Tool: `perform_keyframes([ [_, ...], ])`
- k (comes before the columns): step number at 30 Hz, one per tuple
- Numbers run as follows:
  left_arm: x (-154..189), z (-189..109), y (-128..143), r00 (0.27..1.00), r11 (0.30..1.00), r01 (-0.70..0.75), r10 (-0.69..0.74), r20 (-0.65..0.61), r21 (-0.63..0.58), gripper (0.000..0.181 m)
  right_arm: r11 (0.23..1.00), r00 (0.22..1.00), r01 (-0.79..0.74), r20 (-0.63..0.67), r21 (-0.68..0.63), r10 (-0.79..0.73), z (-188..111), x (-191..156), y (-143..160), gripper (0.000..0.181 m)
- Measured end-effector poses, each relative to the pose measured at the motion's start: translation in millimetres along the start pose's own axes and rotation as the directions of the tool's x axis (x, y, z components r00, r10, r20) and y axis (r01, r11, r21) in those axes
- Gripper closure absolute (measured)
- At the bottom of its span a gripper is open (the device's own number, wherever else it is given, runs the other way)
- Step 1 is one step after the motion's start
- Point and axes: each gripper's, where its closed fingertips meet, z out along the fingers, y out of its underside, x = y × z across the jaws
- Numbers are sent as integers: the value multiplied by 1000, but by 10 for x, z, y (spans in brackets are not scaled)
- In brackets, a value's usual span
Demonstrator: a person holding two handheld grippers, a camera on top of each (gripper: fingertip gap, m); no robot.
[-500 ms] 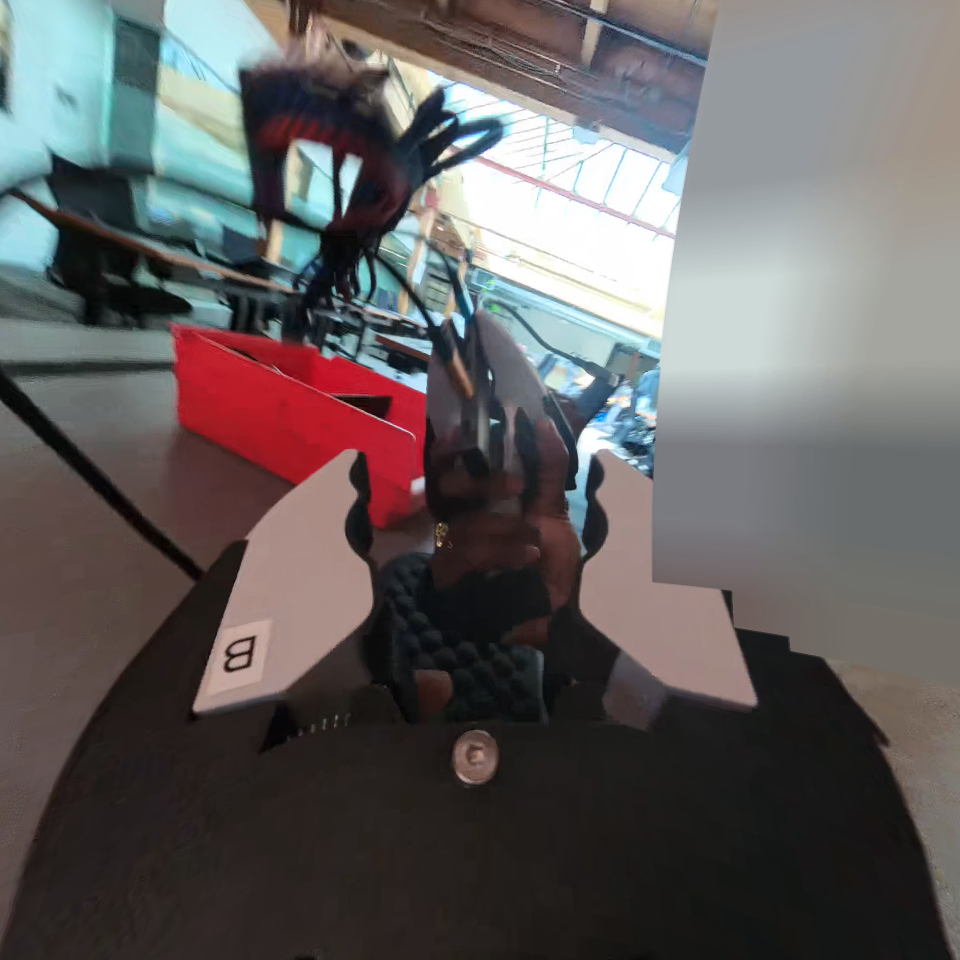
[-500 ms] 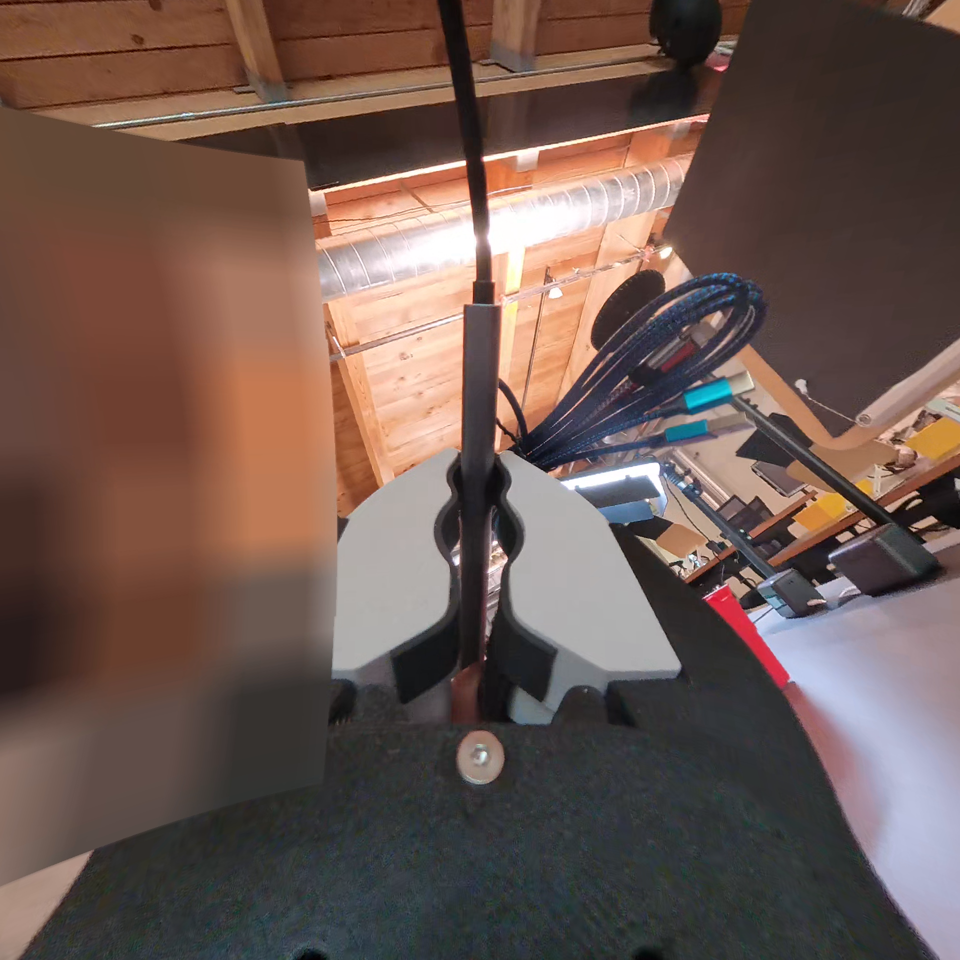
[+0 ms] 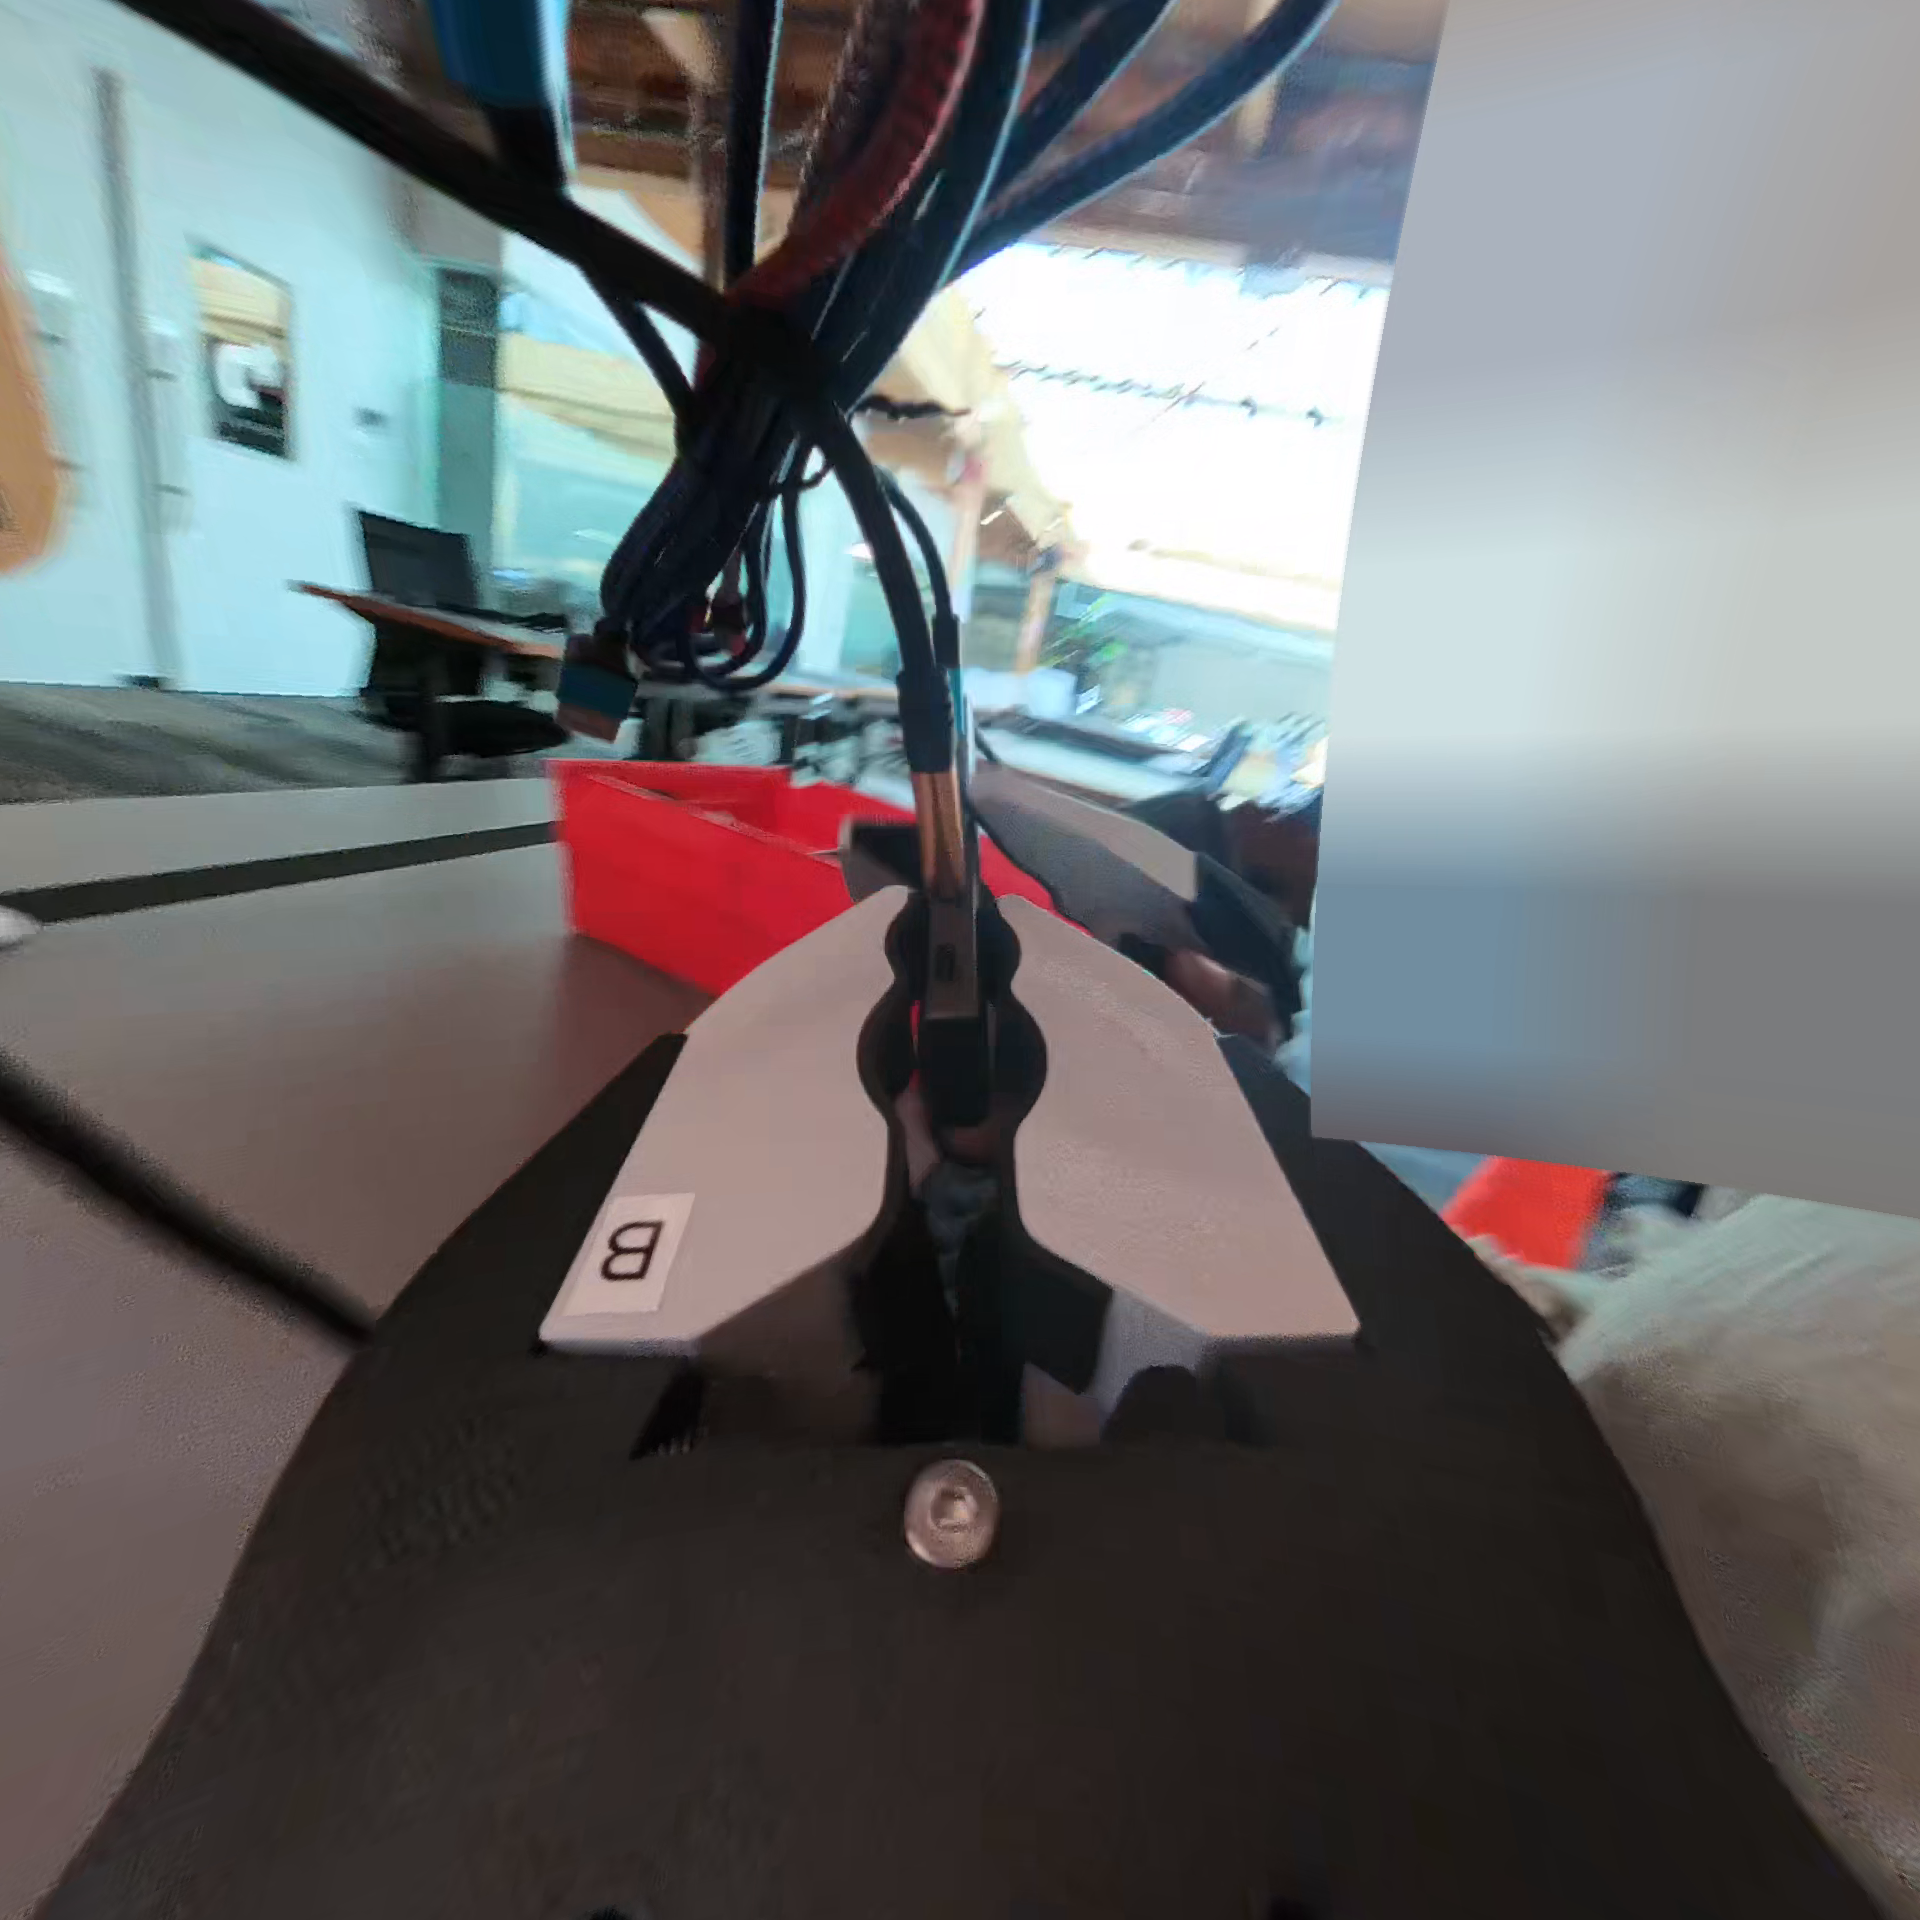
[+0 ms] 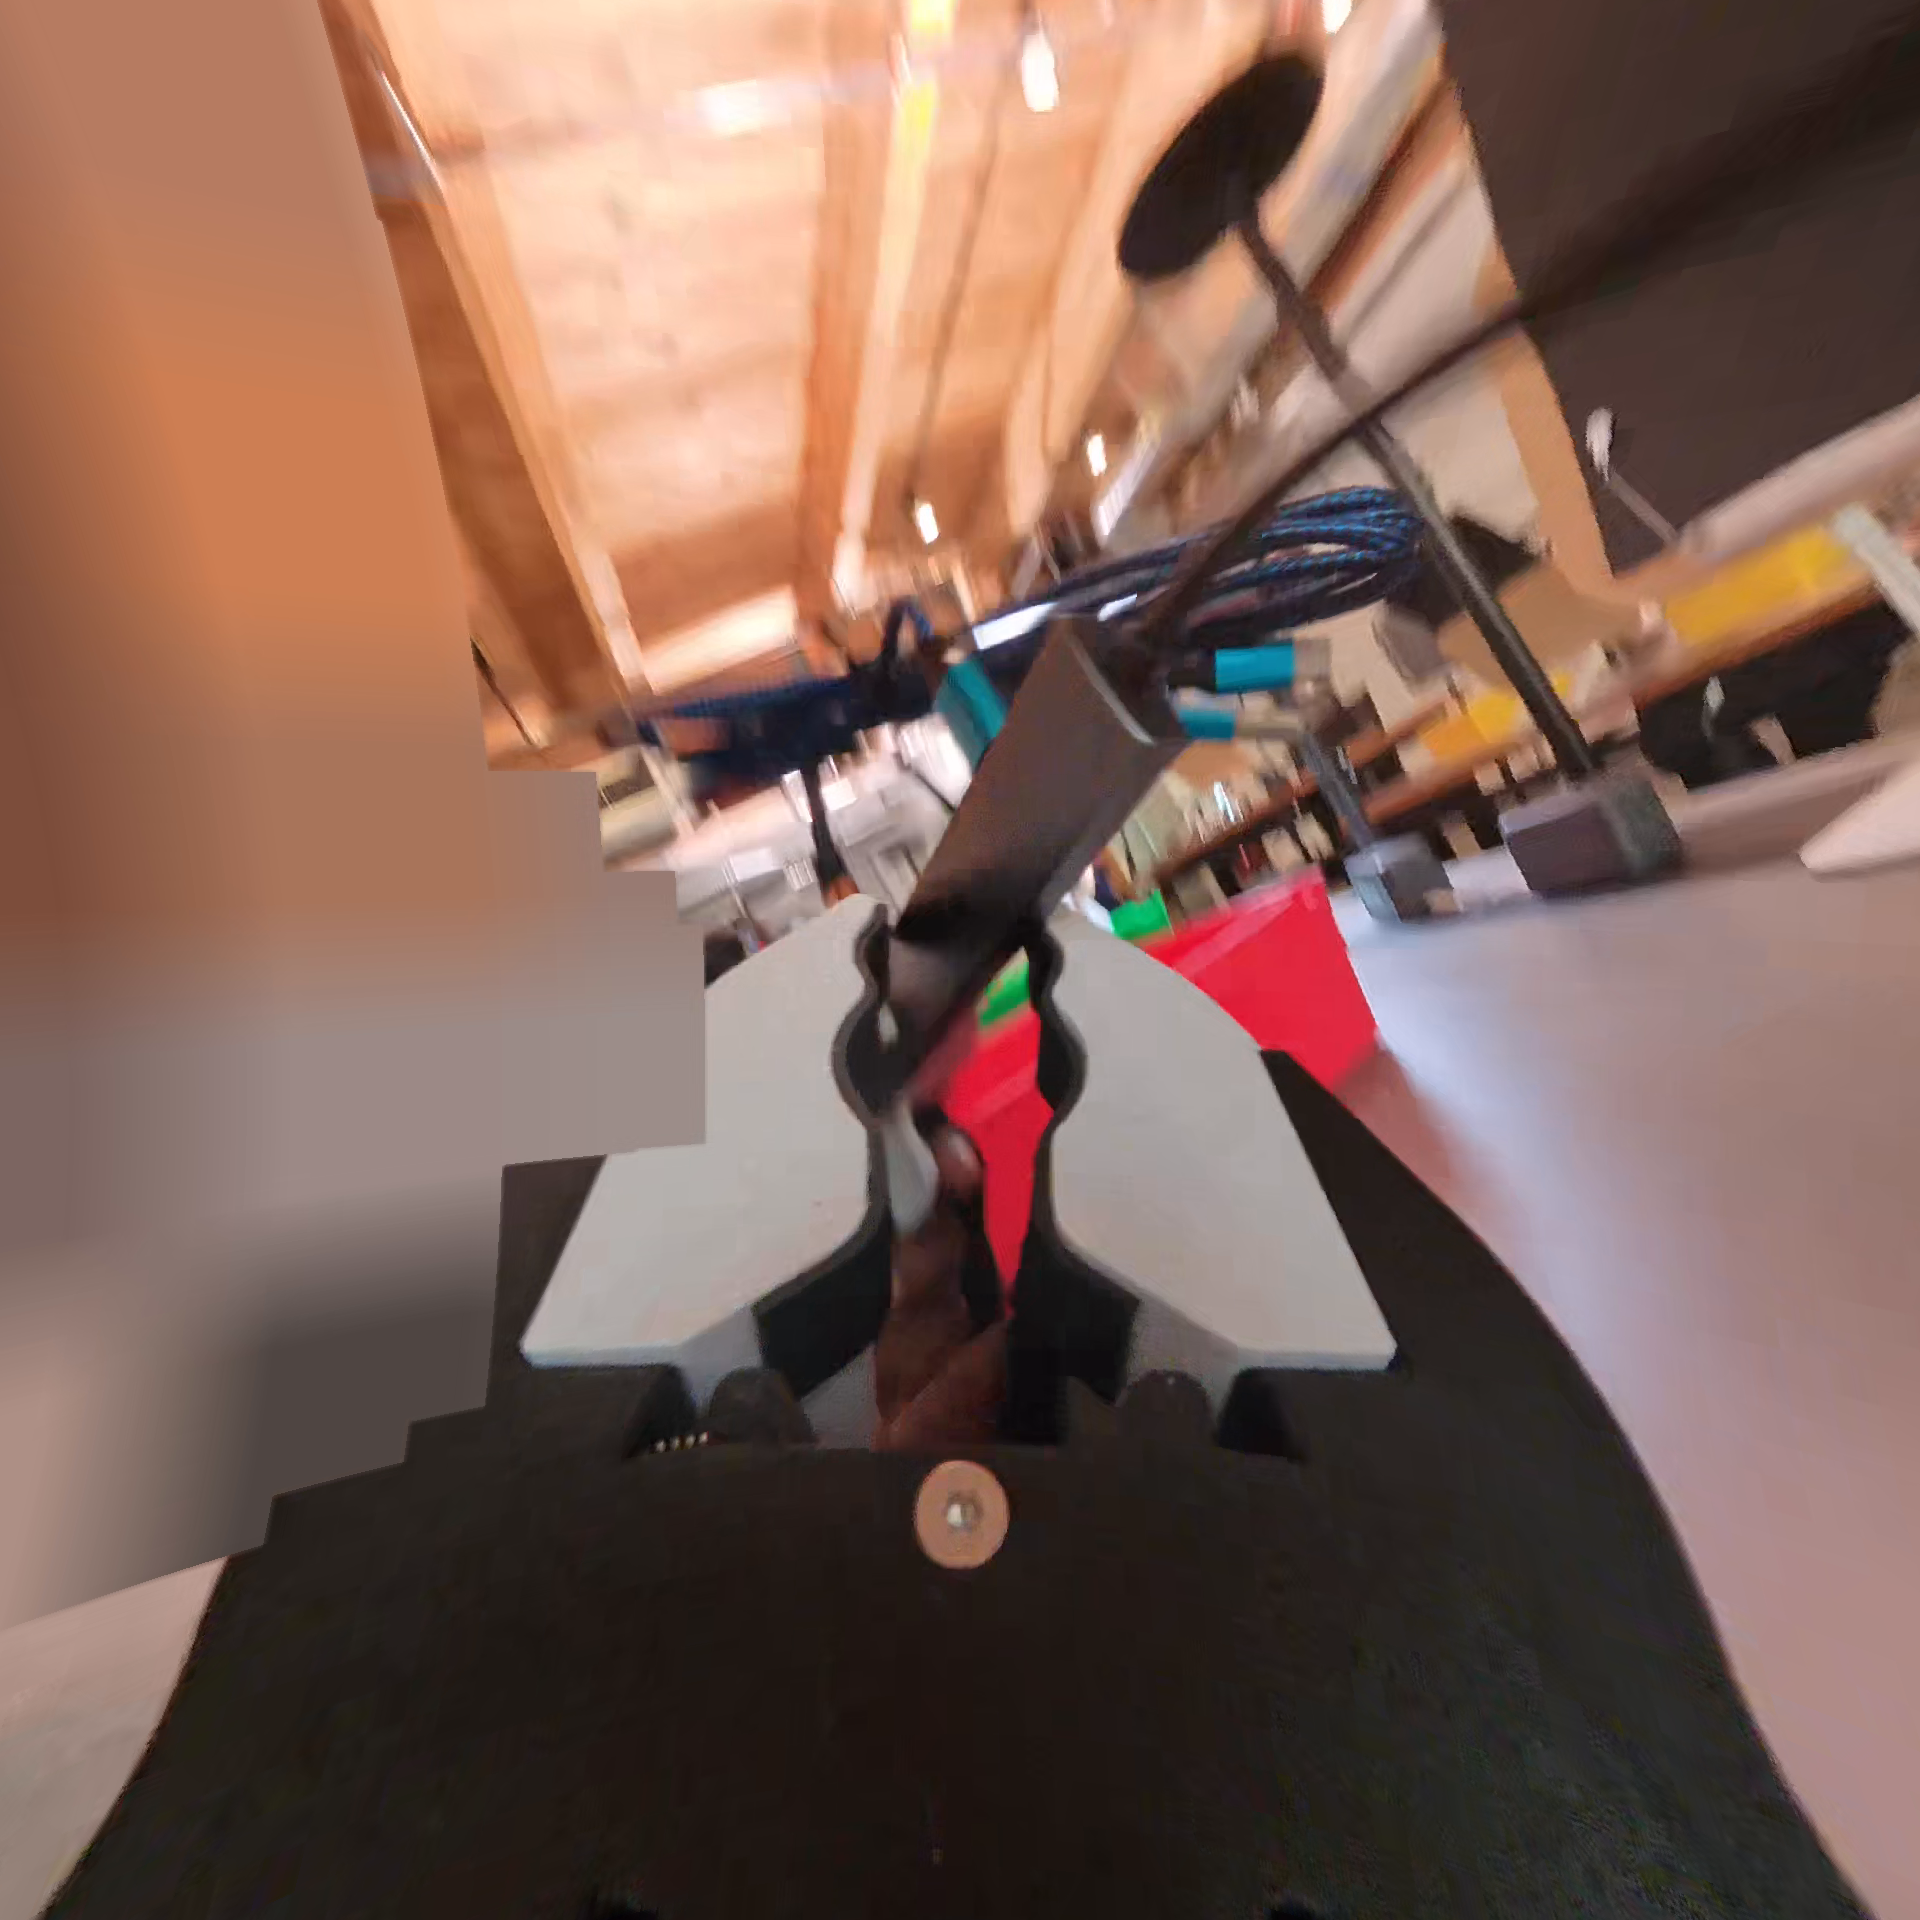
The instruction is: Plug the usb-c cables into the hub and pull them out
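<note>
The left gripper [image 3: 951, 997] pinches the metal plug of a black cable [image 3: 940, 831], with the rest of the bundle of cables [image 3: 769, 343] hanging tangled above it. The right gripper [image 4: 956, 987] is pressed together on the lower end of the dark hub [image 4: 1023, 821], which leans up and to the right, held at a slant between the jaws. Both are raised above the grey table [image 3: 312, 1018], near the red bin [image 3: 686, 883]. Judging from this, the hub could twist or slip in its skewed hold once a plug pushes against it, and the looped bundle could drag the plug off line. Both grippers point forward and somewhat upward, the right one tipped more toward the ceiling.
</note>
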Motion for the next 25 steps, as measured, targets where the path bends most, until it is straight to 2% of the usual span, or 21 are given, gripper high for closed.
perform_keyframes([
  [1, -112, -79, -47, 995, 996, -73, 76, 69, -45, 173, 995, 999, 23, -25, -99, -26, 3, 69, 124, 157],
  [2, -241, -174, -116, 974, 984, -155, 168, 153, -92, 173, 978, 997, 58, -47, -203, -69, -6, 134, 258, 159],
  [4, -459, -381, -286, 884, 931, -312, 357, 301, -188, 173, 927, 989, 123, -34, -353, -145, -16, 157, 467, 157],
  [6, -580, -550, -413, 774, 865, -412, 498, 391, -287, 173, 895, 977, 204, 18, -396, -215, 22, 50, 557, 162],
  [8, -593, -619, -448, 695, 801, -475, 595, 404, -364, 173, 877, 938, 328, 10, -351, -346, 92, -33, 514, 162],
  [11, -518, -571, -389, 607, 704, -545, 706, 366, -455, 173, 817, 834, 528, -37, -232, -550, 205, -203, 286, 159],
  [14, -426, -435, -274, 531, 606, -595, 789, 309, -528, 173, 777, 784, 595, -67, -205, -618, 311, -296, 176, 152],
  [16, -355, -337, -203, 494, 557, -624, 825, 276, -548, 173, 772, 779, 597, -69, -219, -623, 383, -278, 192, 148],
  [18, -276, -254, -154, 468, 523, -649, 847, 252, -552, 173, 768, 774, 601, -77, -221, -629, 411, -241, 175, 169],
  [20, -247, -228, -179, 437, 507, -670, 860, 264, -542, 173, 788, 798, 582, -44, -200, -601, 398, -266, 142, 170],
  [23, -117, -173, -219, 469, 534, -742, 846, 254, -406, 171, 904, 917, 392, -1, -168, -398, 352, -275, 47, 171],
  [25, 66, -153, -296, 461, 512, -825, 855, 238, -241, 157, 969, 979, 203, 30, -143, -201, 325, -262, -25, 171],
])
